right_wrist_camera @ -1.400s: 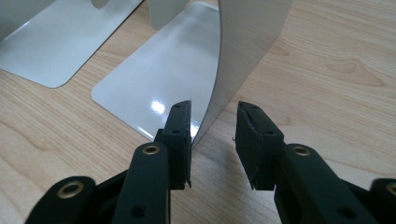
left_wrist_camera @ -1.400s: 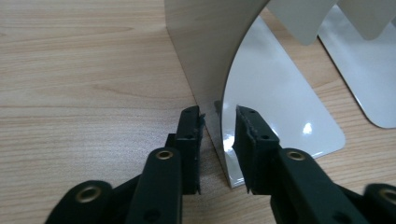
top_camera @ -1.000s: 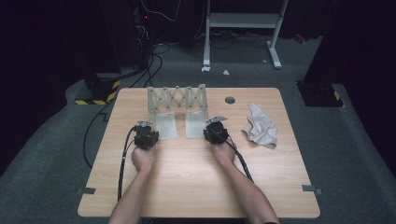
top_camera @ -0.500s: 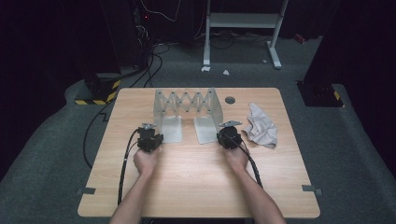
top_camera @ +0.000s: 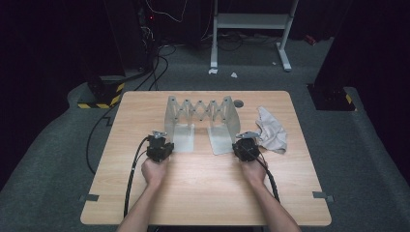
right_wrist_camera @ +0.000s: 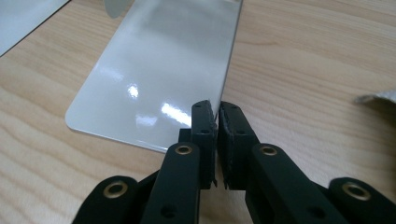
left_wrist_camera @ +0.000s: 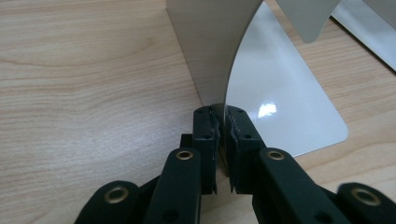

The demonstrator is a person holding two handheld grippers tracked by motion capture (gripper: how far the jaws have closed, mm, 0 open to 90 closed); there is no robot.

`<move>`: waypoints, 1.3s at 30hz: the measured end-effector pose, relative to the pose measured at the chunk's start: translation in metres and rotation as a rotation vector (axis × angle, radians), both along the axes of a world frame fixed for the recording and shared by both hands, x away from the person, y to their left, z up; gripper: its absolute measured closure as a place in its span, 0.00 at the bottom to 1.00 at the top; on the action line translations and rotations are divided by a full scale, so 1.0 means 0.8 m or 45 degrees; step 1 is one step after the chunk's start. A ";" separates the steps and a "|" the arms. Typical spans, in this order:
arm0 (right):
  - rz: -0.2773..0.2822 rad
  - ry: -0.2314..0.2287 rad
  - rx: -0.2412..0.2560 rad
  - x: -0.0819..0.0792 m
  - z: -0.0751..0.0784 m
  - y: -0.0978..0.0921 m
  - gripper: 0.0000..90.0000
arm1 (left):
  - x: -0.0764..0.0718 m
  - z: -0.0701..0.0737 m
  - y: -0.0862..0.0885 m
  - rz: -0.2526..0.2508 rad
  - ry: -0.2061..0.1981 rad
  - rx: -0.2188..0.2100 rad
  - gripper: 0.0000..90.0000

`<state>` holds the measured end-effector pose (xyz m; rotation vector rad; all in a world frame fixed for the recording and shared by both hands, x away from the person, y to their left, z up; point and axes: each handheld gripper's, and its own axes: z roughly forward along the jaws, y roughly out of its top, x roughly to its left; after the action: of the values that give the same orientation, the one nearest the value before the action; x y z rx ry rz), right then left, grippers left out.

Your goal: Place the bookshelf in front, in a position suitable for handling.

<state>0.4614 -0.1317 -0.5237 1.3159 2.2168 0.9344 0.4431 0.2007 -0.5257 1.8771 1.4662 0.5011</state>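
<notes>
An expandable metal rack (top_camera: 203, 112) with a scissor lattice between two L-shaped end plates stands at the middle back of the wooden table (top_camera: 203, 193). My left gripper (top_camera: 163, 141) is shut on the near edge of the left end plate (left_wrist_camera: 210, 42), just above its flat foot (left_wrist_camera: 285, 93). My right gripper (top_camera: 240, 141) is shut on the near edge of the right end plate (right_wrist_camera: 163, 60). In the left gripper view my left gripper (left_wrist_camera: 222, 116) pinches thin sheet metal. In the right gripper view my right gripper (right_wrist_camera: 216, 109) does the same.
A crumpled pale cloth (top_camera: 270, 129) lies just right of the rack, close to my right gripper; its corner (right_wrist_camera: 378, 99) reaches into the right gripper view. A small dark round object (top_camera: 238, 103) sits behind the rack. Cables trail from both grippers toward the near edge.
My right gripper has moved right with its end plate, and the lattice has stretched wider. My left gripper has stayed almost in place.
</notes>
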 end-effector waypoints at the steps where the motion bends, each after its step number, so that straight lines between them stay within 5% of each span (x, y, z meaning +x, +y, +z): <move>1: 0.006 -0.003 -0.004 -0.003 0.000 -0.002 0.95 | -0.001 0.000 -0.002 -0.005 -0.001 0.001 0.92; 16: -0.001 -0.029 0.003 -0.037 -0.002 -0.030 0.94 | -0.024 0.000 -0.020 -0.080 -0.006 0.011 0.92; 39: 0.018 -0.023 0.014 -0.053 -0.002 -0.040 0.93 | -0.042 0.001 -0.029 -0.113 0.003 0.000 0.92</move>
<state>0.4189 -0.1636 -0.5257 1.2931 2.2136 0.9608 0.4098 0.1771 -0.5252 1.9338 1.3778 0.4570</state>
